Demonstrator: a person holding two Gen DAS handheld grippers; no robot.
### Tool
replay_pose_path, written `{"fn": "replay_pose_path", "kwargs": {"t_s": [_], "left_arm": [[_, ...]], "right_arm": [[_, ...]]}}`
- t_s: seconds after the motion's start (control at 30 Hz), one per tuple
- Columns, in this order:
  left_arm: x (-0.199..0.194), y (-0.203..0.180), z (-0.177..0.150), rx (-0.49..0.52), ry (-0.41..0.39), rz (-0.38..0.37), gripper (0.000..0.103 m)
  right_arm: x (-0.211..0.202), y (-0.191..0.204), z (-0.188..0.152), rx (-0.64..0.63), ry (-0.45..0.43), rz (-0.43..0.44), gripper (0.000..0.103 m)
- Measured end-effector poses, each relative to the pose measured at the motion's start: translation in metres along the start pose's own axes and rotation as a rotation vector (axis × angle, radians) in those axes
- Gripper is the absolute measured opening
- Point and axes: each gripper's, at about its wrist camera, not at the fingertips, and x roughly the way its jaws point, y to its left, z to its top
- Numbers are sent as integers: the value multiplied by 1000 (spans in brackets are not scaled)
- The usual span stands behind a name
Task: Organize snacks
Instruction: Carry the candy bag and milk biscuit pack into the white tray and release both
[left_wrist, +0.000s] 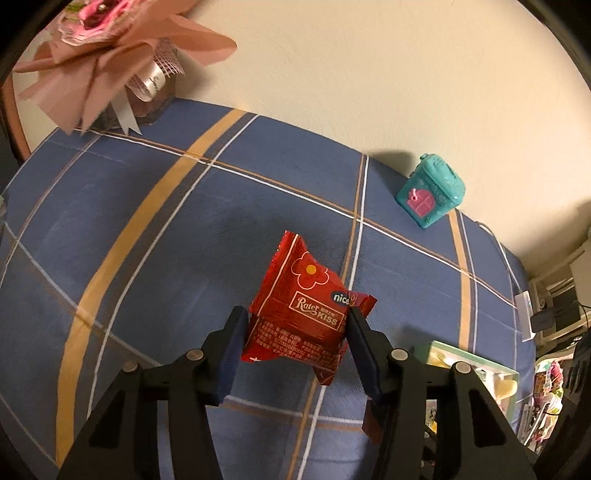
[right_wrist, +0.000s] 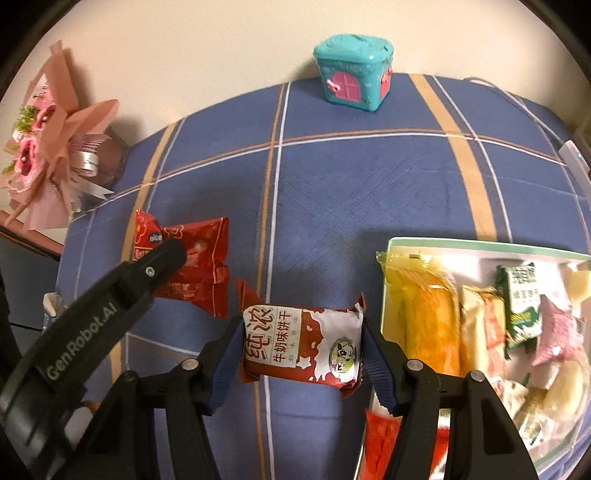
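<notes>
The left hand-held gripper (left_wrist: 295, 332) pinches a red Rater Kiss snack packet (left_wrist: 303, 314) between its blue pads, lifted above the blue plaid cloth (left_wrist: 166, 240). The right hand-held gripper (right_wrist: 299, 347) is pressed on a red-and-white milk biscuit packet (right_wrist: 303, 343), also above the cloth. Just beside it on the right lies a shallow box (right_wrist: 480, 245) full of assorted snacks. Farther back, a teal toy house (right_wrist: 352, 72) stands by the wall, and a pink bouquet (right_wrist: 51, 147) lies at the far left.
</notes>
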Motion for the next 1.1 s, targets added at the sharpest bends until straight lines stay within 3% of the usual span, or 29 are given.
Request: {"fn": "replay_pose_path", "kwargs": {"t_s": [0.47,0.8,1.1], "left_arm": [[-54,-19,-39,-2,-8,-42,56],[-71,-40,-74,59,12,-71,56],[-75,-67,-98,140,37,-97,56]], "right_arm": [[-57,-13,-48,-20,-29,-54,65],[-83,-38,-86,7,-40,-74,65],[-92,-79,-90,83,-50,-87,65]]}}
